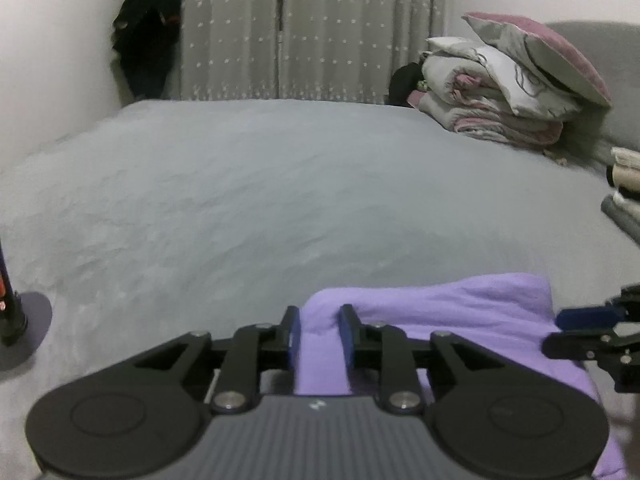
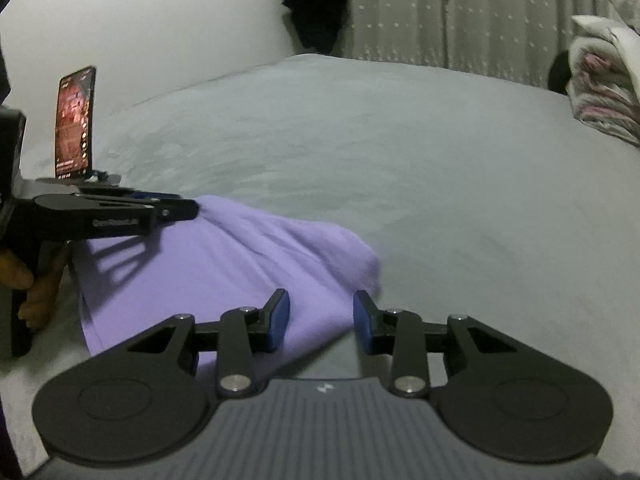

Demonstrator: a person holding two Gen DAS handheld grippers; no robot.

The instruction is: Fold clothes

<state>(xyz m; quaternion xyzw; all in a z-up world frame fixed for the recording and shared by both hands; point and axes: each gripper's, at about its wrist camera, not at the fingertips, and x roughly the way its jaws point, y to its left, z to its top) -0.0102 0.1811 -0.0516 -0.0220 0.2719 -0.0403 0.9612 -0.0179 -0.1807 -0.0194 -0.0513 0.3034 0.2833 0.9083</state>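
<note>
While both tools sit low over the grey bed [image 1: 240, 184], a purple garment [image 1: 440, 312] lies bunched at the lower middle of the left wrist view, spreading toward the lower right corner. In that view the left gripper [image 1: 320, 332] fills the bottom of the frame, its two blue-padded fingers [image 1: 295, 334] standing a narrow gap apart with a raised ridge of the purple cloth running up between them; the pads look close against the fabric on both sides, but whether they truly pinch it I cannot tell. At the right edge of the same frame the right gripper [image 1: 580, 328] comes in sideways, its tips at the garment's right-hand border. From the right wrist view, that gripper [image 2: 320, 316] occupies the lower centre with its jaws partly open, wider than the other pair; the edge of the purple garment [image 2: 224, 264] lies between them, touching or just beside the left pad, while the right pad stands clear over bare sheet. The left gripper [image 2: 188, 208] shows at the left of this frame, its tip at the cloth's upper left corner, held by a hand [image 2: 28, 280] at the lower left edge. A phone [image 2: 76, 122] with a lit screen stands upright on a small stand at the left. Folded bedding [image 1: 508, 80] is stacked at the upper right, before a patterned curtain [image 1: 312, 28].
</note>
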